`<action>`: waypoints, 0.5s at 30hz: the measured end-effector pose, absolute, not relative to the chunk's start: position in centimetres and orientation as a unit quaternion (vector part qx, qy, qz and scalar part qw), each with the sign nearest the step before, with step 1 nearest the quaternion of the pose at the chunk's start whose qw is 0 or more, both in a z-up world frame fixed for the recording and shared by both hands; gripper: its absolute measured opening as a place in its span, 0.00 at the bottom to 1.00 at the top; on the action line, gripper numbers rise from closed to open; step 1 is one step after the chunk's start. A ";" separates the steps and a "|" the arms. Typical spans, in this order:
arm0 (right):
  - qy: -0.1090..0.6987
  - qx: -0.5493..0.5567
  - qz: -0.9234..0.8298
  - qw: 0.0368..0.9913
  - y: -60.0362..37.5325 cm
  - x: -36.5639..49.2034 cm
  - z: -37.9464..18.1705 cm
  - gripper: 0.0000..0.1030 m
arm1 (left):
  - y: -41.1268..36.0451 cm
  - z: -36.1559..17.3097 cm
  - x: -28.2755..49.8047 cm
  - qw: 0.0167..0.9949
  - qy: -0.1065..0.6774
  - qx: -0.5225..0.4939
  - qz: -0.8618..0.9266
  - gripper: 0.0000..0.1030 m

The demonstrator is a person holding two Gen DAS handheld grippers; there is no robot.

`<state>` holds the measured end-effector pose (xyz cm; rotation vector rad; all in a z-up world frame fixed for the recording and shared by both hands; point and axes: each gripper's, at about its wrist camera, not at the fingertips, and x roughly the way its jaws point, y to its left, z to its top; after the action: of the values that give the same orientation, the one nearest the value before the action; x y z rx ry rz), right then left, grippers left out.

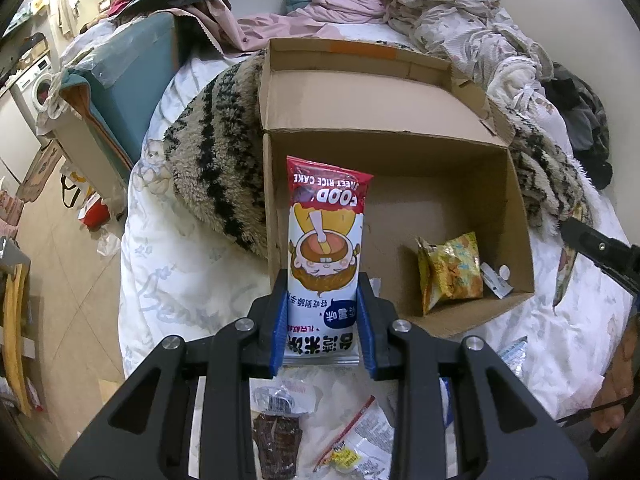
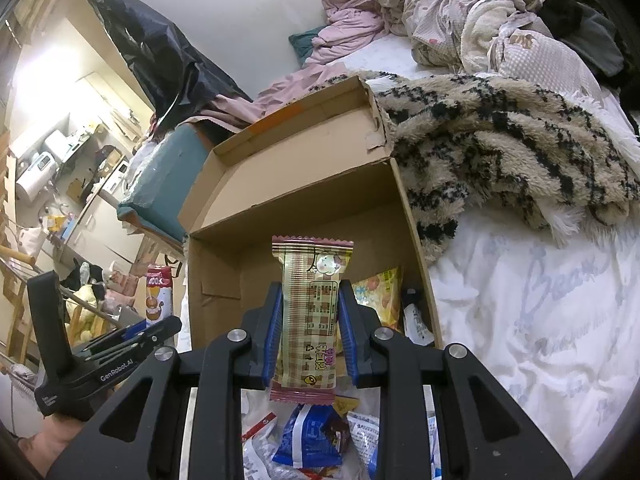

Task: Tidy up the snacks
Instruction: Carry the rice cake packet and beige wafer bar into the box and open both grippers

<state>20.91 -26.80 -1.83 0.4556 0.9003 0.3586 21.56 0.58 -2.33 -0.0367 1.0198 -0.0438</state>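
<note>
My left gripper is shut on a tall red-and-white rice cake packet, held upright above the near left edge of an open cardboard box on the bed. My right gripper is shut on a beige plaid snack bar, held upright over the box's near edge. A yellow snack bag and a small white packet lie in the box's right corner; the yellow bag also shows in the right wrist view. The left gripper with its packet shows at the left of the right wrist view.
Several loose snack packets lie on the white sheet below the grippers, among them a dark brown one and a blue one. A furry striped blanket lies against the box. Piled clothes are behind it. A teal-topped box stands left.
</note>
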 end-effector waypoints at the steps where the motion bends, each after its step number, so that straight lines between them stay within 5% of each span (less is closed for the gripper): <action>1: 0.430 0.217 0.171 0.859 -26.8 21.1 -2.0 0.27 | 0.6 -2.5 21.7 0.873 0.487 -0.015 -0.017 0.25; 15: 0.458 0.229 0.160 0.844 -26.4 23.2 -4.4 0.27 | 1.0 -4.6 22.6 0.874 0.478 -0.079 -0.037 0.25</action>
<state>23.23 -26.38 -4.44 0.4842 0.9657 0.3369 22.58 1.00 -4.57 -0.1655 0.9990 -0.0768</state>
